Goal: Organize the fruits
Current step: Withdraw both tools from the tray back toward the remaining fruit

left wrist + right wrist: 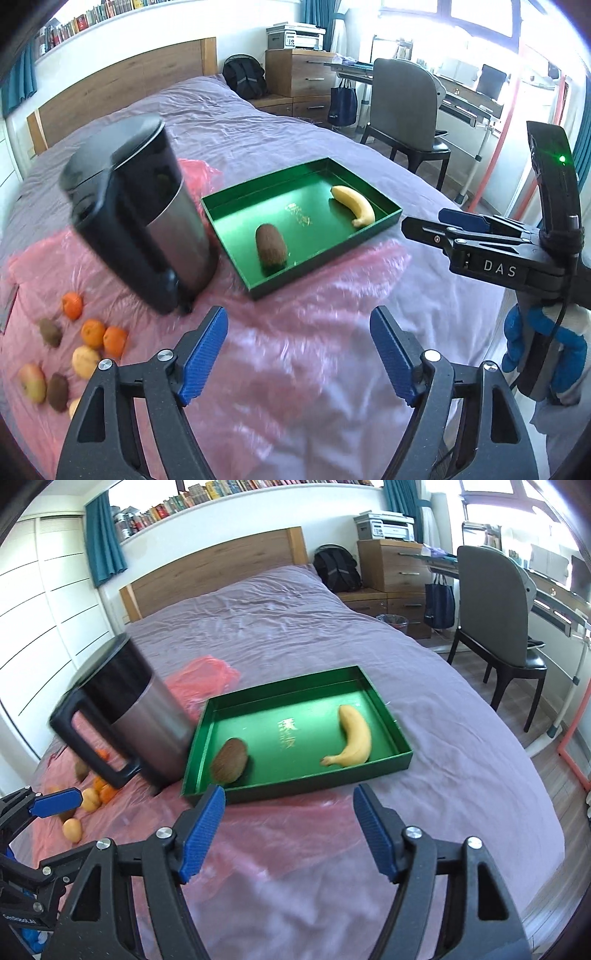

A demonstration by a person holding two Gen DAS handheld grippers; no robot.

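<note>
A green tray (384, 221) (400, 762) lies on the bed and holds a brown kiwi (270, 244) (229, 760) and a yellow banana (354, 208) (352, 736). Loose fruit lies on pink plastic at the left: oranges (92, 332), kiwis (50, 331), an apple (32, 382) and a yellowish fruit (85, 362). My left gripper (299, 358) is open and empty, short of the tray. My right gripper (290, 829) is open and empty, just before the tray's near edge; it also shows in the left wrist view (443, 225).
A steel and black kettle (140, 218) (129, 709) stands left of the tray, between it and the loose fruit. Pink plastic sheet (295, 306) covers the near bed. A chair (404, 110), desk and drawers stand to the right beyond the bed edge.
</note>
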